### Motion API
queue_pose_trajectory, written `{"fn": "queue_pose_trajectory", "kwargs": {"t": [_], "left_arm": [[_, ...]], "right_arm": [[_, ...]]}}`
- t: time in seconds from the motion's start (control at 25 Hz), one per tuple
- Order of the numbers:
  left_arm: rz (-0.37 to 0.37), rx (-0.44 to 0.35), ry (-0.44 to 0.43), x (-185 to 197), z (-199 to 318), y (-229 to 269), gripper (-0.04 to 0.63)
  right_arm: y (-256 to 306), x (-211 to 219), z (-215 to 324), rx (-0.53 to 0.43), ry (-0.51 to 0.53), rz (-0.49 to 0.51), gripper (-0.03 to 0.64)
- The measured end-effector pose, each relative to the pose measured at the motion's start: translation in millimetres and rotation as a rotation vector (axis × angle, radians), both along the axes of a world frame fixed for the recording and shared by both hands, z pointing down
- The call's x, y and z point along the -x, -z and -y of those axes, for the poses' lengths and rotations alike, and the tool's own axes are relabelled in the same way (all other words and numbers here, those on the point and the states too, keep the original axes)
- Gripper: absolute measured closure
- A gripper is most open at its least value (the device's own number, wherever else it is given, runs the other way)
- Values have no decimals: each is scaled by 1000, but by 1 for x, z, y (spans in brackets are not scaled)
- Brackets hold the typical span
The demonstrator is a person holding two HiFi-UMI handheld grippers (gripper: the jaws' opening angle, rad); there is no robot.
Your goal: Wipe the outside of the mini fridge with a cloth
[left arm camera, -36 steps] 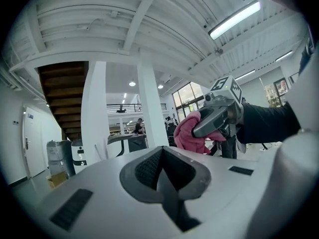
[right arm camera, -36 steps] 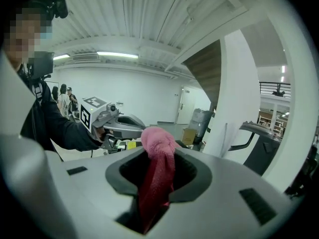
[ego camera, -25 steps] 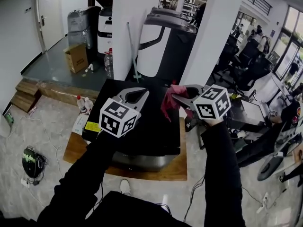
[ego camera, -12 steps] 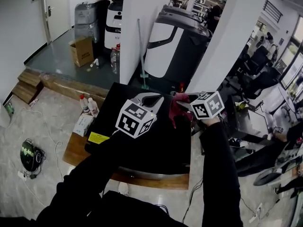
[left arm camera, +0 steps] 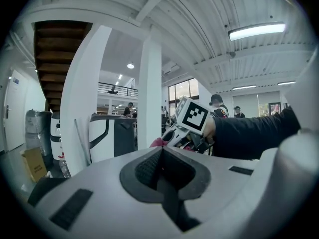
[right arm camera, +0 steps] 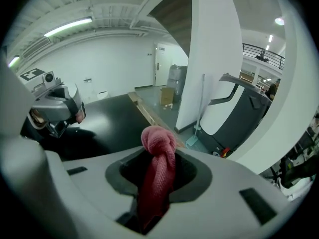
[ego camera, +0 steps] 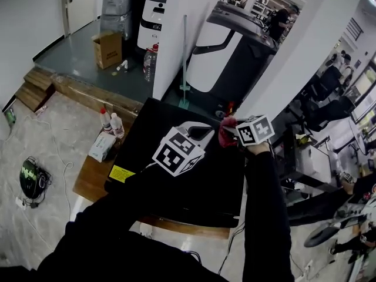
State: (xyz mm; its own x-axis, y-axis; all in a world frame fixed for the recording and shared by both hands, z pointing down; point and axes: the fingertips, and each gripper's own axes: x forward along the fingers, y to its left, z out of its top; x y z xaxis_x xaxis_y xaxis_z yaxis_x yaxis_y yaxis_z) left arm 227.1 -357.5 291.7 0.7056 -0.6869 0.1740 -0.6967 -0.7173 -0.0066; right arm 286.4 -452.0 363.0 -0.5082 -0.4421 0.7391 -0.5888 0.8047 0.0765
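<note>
The mini fridge (ego camera: 151, 164) is a black box seen from above in the head view, standing on a wooden board (ego camera: 89, 181). My right gripper (ego camera: 225, 126) is over the far right corner of its top, shut on a pink cloth (ego camera: 227, 136) that hangs bunched below the jaws. In the right gripper view the cloth (right arm camera: 158, 167) fills the gap of the right gripper (right arm camera: 159, 152), with the fridge top (right arm camera: 112, 117) beyond. My left gripper (ego camera: 201, 130) hovers just left of it, jaws together and empty; the left gripper (left arm camera: 160, 152) looks toward the cloth (left arm camera: 158, 142).
A white pillar (ego camera: 176, 34) and a large black-and-white machine (ego camera: 235, 49) stand right behind the fridge. Two bottles (ego camera: 111, 125) and a small box (ego camera: 103, 147) sit at its left. A cardboard box (ego camera: 108, 49), wooden steps (ego camera: 35, 87) and a floor device (ego camera: 29, 181) lie further left.
Both grippers have moved toward the fridge's far edge and closer together. The cloth stays held in the right gripper. The head view has shifted, so the fridge sits more central.
</note>
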Motion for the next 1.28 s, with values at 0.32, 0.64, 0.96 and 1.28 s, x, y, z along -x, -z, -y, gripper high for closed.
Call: {"fn": "queue_pose_trajectory", "kwargs": {"t": [0.32, 0.64, 0.96, 1.28], "left_arm": [[17, -2, -20, -8, -10, 4, 589], [10, -15, -35, -19, -55, 9, 589], [27, -10, -32, -31, -105, 8, 589], [24, -28, -18, -38, -164, 16, 589]], "right_arm": [[-5, -2, -30, 67, 40, -9, 511], [-4, 2, -87, 78, 84, -7, 512], [-2, 3, -160, 95, 147, -55, 512], [0, 2, -235, 117, 204, -85, 512]]}}
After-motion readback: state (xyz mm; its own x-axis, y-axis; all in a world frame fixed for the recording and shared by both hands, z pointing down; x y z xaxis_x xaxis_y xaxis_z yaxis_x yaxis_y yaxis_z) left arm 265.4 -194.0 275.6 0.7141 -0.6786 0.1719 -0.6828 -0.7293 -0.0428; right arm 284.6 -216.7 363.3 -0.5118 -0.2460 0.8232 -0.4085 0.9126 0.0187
